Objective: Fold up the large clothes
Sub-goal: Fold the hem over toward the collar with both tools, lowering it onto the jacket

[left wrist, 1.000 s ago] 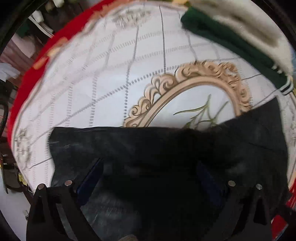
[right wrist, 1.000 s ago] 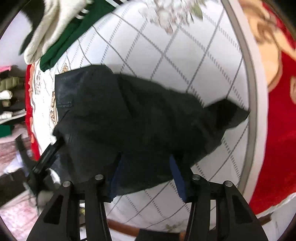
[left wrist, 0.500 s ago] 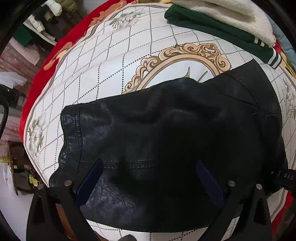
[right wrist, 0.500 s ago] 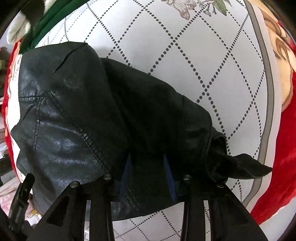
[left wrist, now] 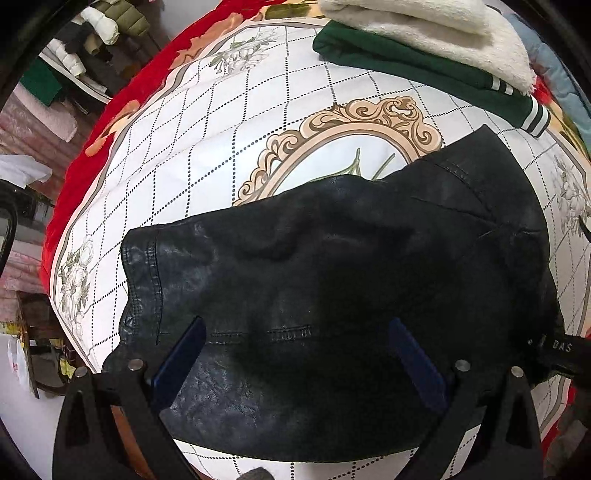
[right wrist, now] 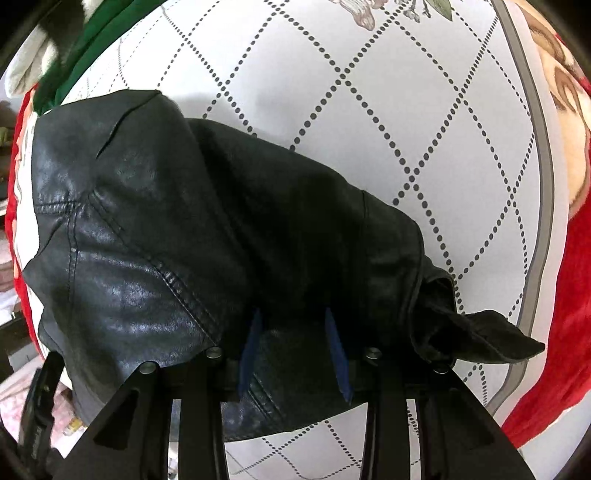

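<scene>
The white quilted bedspread [left wrist: 258, 122] with its dotted diamond grid and red border fills both views, a gold scrolled oval frame [left wrist: 354, 125] printed at its middle. Spread across it lies the black leather jacket [left wrist: 332, 280], folded into a bulky heap, its stitched hem running down the left side in the left wrist view and covering the lower part of that gold frame. From the right wrist view the jacket [right wrist: 184, 229] shows shiny creased panels and seams, with a crumpled cloth tail [right wrist: 487, 336] sticking out to the right onto the bedspread [right wrist: 388, 110].

At the far edge sits a folded green garment [left wrist: 424, 74] with white-striped cuff, and a cream fleecy one [left wrist: 424, 26] stacked on top of it, well apart from the jacket's hem and near its far corner.

The left hand-held gripper [left wrist: 295, 354] hovers over the jacket's near edge, blue pads spread wide, nothing between them. The right hand-held gripper [right wrist: 293, 350] has its pads set narrow with leather lying between them; whether they actually pinch it, I cannot tell.
</scene>
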Demonstrator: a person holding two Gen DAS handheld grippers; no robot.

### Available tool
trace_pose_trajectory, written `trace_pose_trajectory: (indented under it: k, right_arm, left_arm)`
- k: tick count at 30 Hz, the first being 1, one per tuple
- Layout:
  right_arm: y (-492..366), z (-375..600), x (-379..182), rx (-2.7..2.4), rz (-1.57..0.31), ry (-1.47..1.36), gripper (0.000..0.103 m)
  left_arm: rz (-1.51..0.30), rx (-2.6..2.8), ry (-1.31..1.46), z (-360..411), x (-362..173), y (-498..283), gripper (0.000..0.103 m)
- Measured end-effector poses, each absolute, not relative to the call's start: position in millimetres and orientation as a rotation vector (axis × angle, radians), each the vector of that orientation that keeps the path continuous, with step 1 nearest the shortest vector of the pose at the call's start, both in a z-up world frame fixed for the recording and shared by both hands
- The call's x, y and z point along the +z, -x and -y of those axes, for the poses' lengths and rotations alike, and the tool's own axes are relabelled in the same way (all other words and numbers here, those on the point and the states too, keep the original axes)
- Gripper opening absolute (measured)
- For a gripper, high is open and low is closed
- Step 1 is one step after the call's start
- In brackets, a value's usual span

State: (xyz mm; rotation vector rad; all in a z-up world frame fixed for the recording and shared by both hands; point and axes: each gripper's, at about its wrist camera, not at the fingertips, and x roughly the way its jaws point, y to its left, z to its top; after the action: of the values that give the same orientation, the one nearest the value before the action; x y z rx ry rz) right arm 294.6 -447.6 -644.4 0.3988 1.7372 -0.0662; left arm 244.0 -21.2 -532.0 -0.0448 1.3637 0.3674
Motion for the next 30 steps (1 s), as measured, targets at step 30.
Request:
trace_pose_trajectory:
  k: [30]
  right_arm:
    - [-241,534,-671,0.148,-1.221,-1.165,0.07]
  left_arm:
    - [-1.457,0.319,0.162,5,-588,-249,0.103]
